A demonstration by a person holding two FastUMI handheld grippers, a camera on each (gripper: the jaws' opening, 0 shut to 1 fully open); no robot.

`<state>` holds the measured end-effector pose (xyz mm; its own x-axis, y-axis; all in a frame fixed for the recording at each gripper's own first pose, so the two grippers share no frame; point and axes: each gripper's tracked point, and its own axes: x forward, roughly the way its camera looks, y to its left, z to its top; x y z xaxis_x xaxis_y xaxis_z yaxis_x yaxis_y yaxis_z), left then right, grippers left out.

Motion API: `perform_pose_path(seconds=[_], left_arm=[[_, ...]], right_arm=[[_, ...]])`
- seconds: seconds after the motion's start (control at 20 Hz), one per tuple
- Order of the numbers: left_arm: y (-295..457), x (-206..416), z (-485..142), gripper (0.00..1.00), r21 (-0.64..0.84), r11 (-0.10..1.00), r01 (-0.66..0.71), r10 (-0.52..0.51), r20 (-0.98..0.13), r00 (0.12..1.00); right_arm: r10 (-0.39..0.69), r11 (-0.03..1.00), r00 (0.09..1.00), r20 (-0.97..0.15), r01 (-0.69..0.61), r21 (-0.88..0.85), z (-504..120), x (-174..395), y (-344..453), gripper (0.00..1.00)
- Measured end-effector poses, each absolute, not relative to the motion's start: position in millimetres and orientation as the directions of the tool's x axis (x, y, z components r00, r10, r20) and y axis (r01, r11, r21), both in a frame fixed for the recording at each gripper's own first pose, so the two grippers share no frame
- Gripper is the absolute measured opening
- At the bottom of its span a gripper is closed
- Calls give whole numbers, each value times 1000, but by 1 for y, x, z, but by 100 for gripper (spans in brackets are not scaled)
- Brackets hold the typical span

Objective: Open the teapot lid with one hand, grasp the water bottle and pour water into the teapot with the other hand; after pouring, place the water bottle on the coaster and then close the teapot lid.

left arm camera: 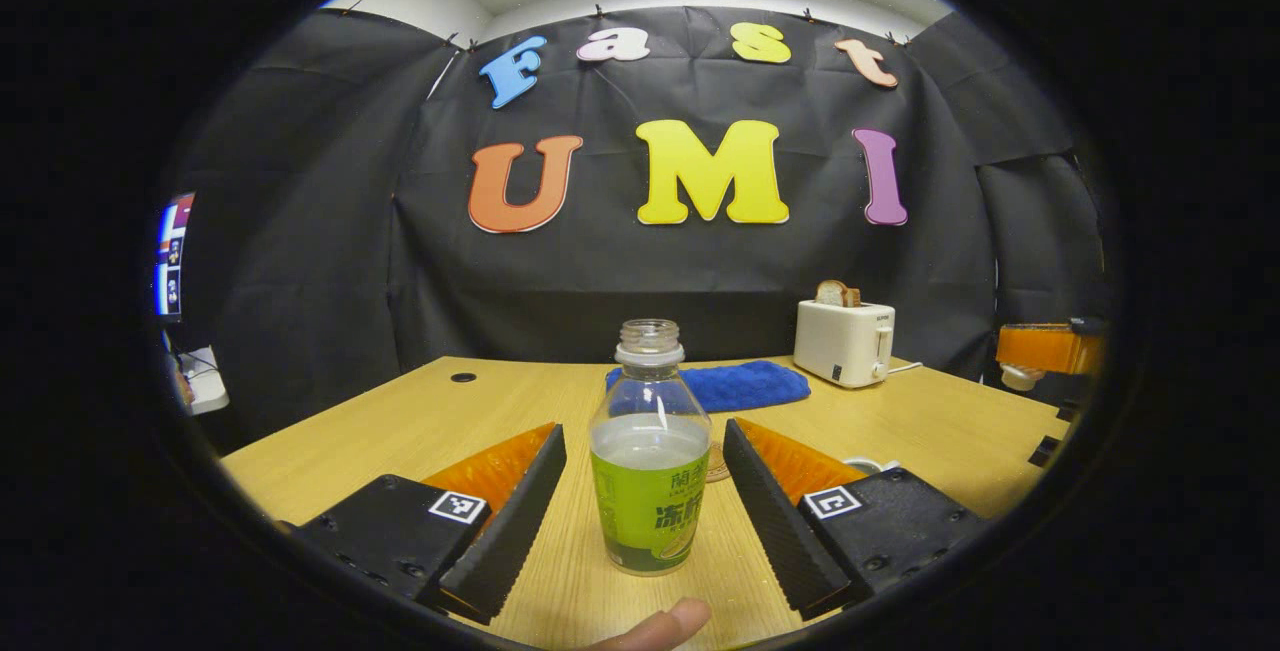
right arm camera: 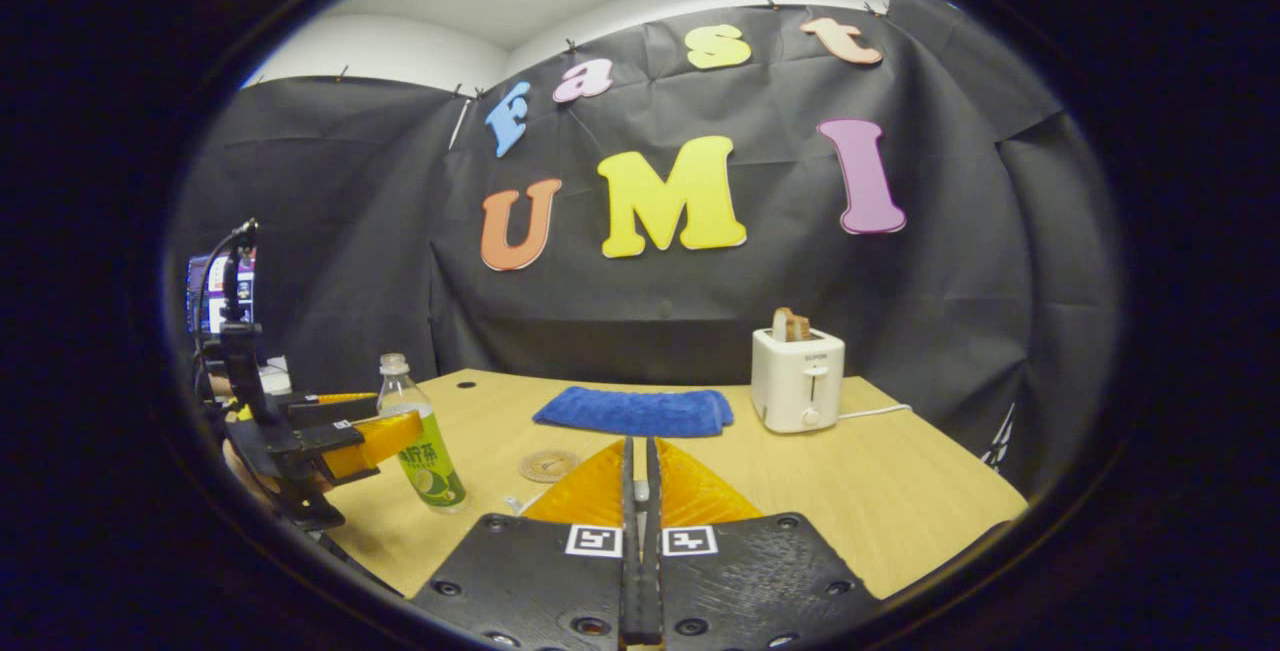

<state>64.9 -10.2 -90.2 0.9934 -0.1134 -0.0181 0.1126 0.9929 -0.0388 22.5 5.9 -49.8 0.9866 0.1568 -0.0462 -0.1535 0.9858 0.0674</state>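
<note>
Flanking ribbed clear bottle [left arm camera: 650, 451], tool [left arm camera: 645, 491] agape.

Two low gripper-mounted views across the table [left arm camera: 420, 431].
Both face the back wall, sharing the bottle [left arm camera: 650, 451], towel [right arm camera: 635, 411] and toaster [right arm camera: 798, 381].

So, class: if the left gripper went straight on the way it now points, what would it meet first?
The water bottle, standing upright on the table between the open fingers of the left gripper; neither finger touches it.
</note>
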Motion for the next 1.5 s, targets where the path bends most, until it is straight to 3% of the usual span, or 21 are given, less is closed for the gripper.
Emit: perform_pose_path(seconds=[0.55, 0.75, 1.0, 1.5], left_arm=[[-4, 81, -118, 97, -46, 994, 101, -101, -8, 995], [-8, 79, -118, 80, -5, 994, 111, -111, -5, 994], [-3, 70, -98, 78, 100, 994, 50, -53, 25, 998], [-9, 42, -53, 78, 183, 982, 40, -43, 14, 999]], right_arm=[[97, 992, 994, -40, -93, 86, -43, 21, -24, 0], [91, 993, 995, -40, -88, 78, -42, 20, -25, 0], [78, 994, 996, -44, -74, 84, -42, 21, -34, 0], [46, 995, 997, -70, -39, 87, -48, 23, -52, 0]])
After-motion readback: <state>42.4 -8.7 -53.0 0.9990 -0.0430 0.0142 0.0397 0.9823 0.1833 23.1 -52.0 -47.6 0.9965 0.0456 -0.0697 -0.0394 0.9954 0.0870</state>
